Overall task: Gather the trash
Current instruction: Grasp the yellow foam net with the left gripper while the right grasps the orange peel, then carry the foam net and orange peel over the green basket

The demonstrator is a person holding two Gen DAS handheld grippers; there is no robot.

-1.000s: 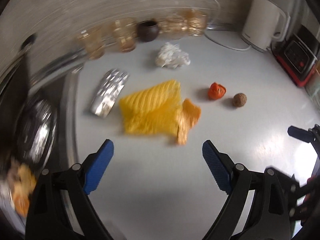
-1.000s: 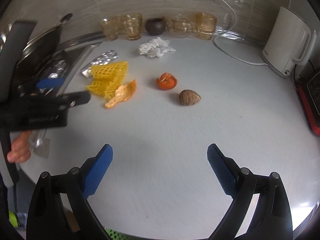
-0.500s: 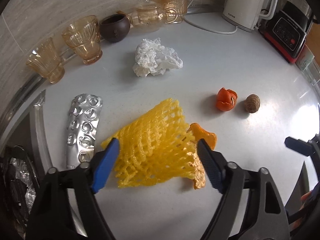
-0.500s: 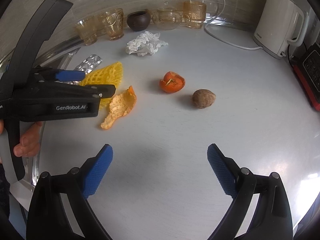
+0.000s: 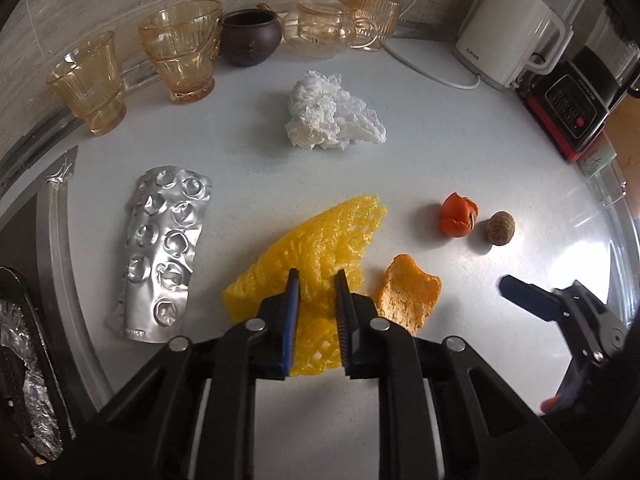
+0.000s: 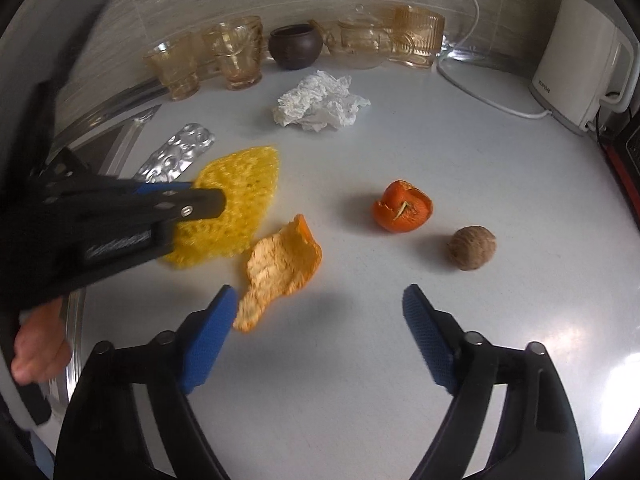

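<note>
Trash lies on a white counter. My left gripper [image 5: 316, 280] is shut on a yellow foam fruit net [image 5: 320, 240], which also shows in the right wrist view [image 6: 236, 204]. Beside it lie an orange peel piece [image 5: 408, 296] [image 6: 280, 272], a curled orange peel [image 5: 458, 220] [image 6: 402, 206], a brown nut [image 5: 500, 228] [image 6: 472, 248], a crumpled white tissue [image 5: 332, 112] [image 6: 320, 100] and an empty silver blister pack [image 5: 160, 248] [image 6: 176, 156]. My right gripper [image 6: 316, 312] is open and empty, just in front of the orange peel piece.
Amber glasses [image 5: 180, 60], a dark brown pot [image 5: 250, 36] and a glass teapot [image 5: 320, 28] line the back wall. A white kettle [image 5: 508, 40] with its cord and a red-black appliance [image 5: 580, 100] stand at the right. A foil-lined stove area [image 5: 24, 360] is at the left.
My left gripper moved down onto the yellow net and closed on it. My right gripper moved forward and left toward the orange peel piece, staying open.
</note>
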